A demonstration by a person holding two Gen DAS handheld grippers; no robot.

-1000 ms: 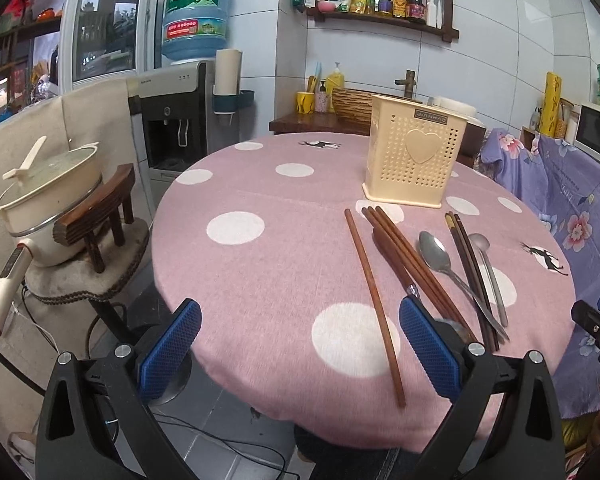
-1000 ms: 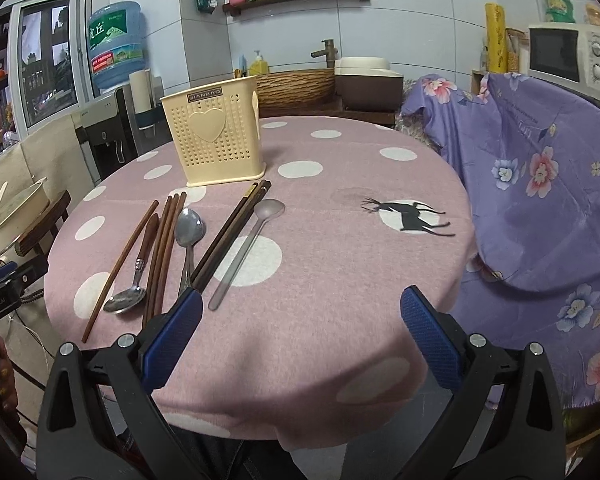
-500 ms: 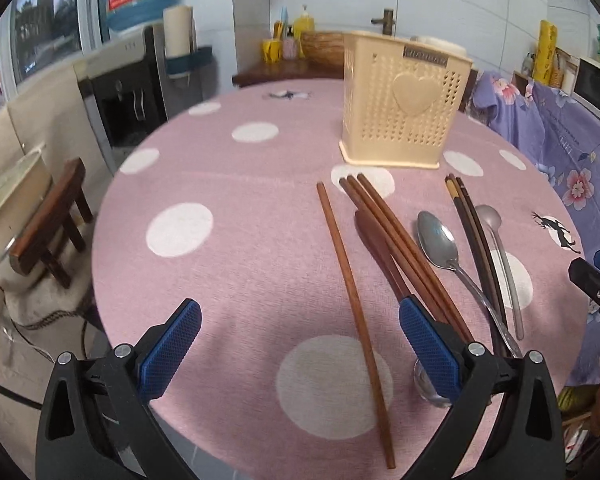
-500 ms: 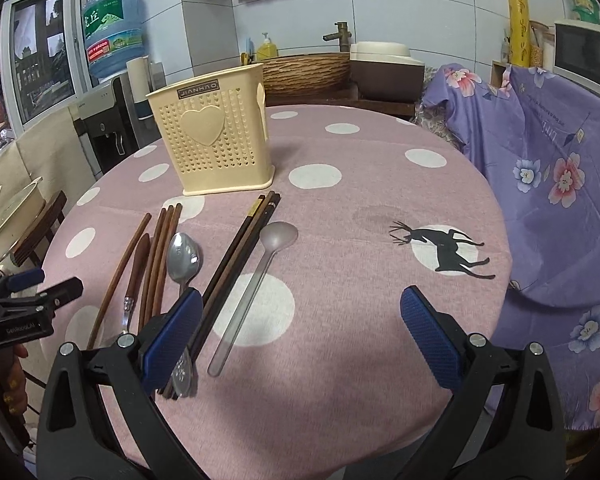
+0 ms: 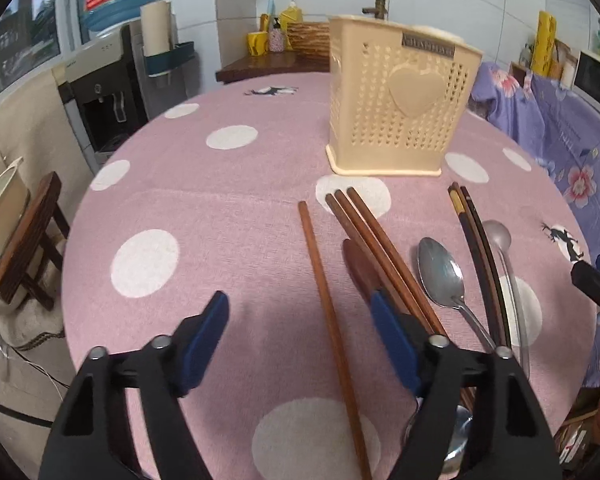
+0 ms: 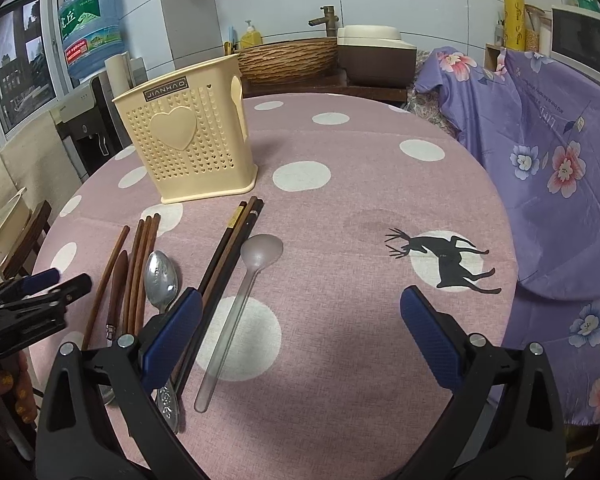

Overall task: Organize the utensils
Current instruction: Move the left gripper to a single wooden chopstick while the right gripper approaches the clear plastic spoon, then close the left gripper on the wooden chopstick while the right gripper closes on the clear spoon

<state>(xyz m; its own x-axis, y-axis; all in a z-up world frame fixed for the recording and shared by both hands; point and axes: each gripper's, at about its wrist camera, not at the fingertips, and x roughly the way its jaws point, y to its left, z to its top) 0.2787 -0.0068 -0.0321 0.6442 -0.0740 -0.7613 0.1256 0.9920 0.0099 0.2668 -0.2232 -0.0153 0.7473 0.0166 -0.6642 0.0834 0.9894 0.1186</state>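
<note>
Both wrist views look down close over the table point(image 5: 228, 208); both share the holder point(image 6: 188, 140) and chopsticks point(image 5: 328, 304).

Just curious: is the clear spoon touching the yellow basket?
Apart. The right wrist view shows bare pink cloth between the clear spoon and the basket.

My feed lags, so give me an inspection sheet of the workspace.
Surface: round table, pink dotted cloth.
Job's things: cream holder upright; brown chopsticks, dark chopsticks, metal spoon, clear spoon lying flat before it.
Clutter: nothing seen on the table.
Grippers: left hand-held gripper closing astride one brown chopstick, not pressing; right hand-held gripper open, holding nothing.
Cables: cord on the floor.
Surroundings: water dispenser, floral purple cover.
</note>
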